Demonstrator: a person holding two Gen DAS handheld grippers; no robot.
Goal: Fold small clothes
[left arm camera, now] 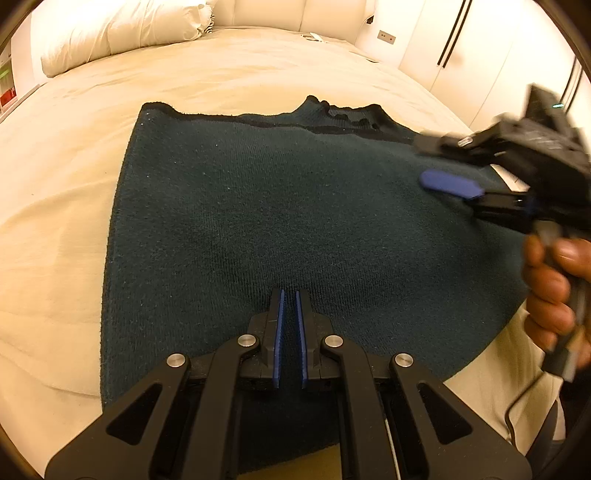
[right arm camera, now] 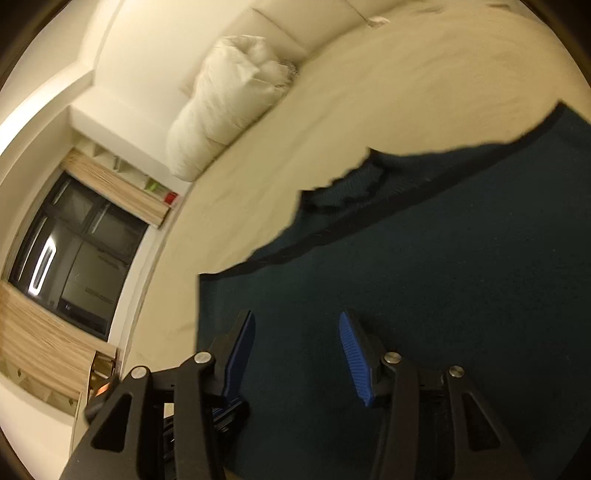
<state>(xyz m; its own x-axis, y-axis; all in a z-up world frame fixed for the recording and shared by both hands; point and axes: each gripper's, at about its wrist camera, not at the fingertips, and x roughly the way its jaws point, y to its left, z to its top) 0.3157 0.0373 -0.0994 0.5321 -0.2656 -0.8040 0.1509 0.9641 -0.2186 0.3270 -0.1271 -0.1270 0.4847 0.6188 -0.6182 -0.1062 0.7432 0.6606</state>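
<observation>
Jaws on the left gripper (left arm camera: 290,295) are pinched nearly together with only a thin slit between the two ribbed blue pads, and I can't tell if they've nipped any fabric; the tips sit right at the surface of the dark teal knitted garment (left arm camera: 258,206). Over on the right gripper (right arm camera: 297,325), jaws are spread apart with nothing between them, hanging over the same knit, and a hand (left arm camera: 554,291) grips its handle. So one garment, two grippers. It's a fuzzy, fine-ribbed knit spread mostly flat, with a darker band along its bumpy far edge. It lies on the cream bed sheet (left arm camera: 74,206), smooth with soft creases. Further back there's one puffy white pillow (left arm camera: 122,29) against the headboard.
</observation>
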